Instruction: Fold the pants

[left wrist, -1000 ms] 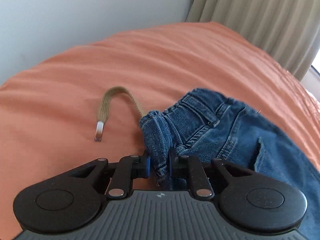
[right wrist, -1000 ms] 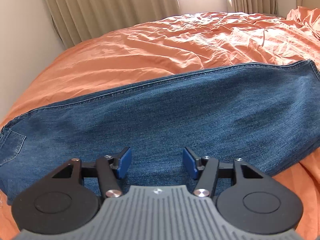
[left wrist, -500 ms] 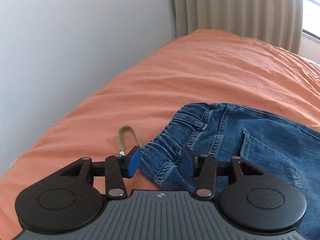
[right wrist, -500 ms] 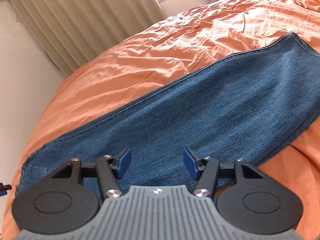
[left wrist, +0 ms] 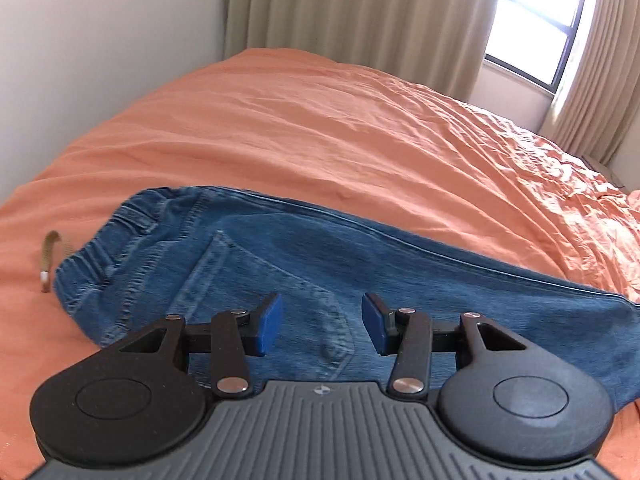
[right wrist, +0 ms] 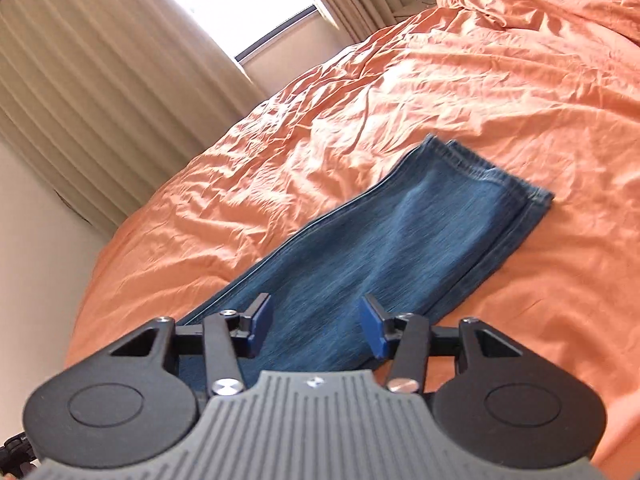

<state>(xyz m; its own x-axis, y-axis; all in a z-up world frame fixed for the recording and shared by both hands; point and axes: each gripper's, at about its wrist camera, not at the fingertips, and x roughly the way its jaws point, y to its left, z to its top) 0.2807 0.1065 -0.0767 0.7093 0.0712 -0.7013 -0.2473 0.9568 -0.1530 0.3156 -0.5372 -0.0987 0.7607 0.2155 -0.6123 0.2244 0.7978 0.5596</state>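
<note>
From where I sit, the blue jeans lie flat along the near side of the bed, on its orange sheet, already doubled lengthwise with one leg stacked on the other. Through the left wrist camera I see the elastic waistband at the left end, a back pocket facing up just ahead of my left hand-held gripper, and a tan drawstring with a metal tip poking out onto the sheet beside the waistband. That gripper hangs above the seat of the jeans with its blue pads spread apart and nothing between them. Its jaws opened within the last second. Through the right wrist camera the two legs run away up and to the right, and their hems sit one on the other, nearly flush, on the rumpled sheet. My right hand-held gripper is over the lower legs, pads apart and clear of the denim; its jaws have just been narrowing, yet nothing sits between them. Beige curtains and a bright window stand beyond the bed's far side, and a plain wall is at the left.
</note>
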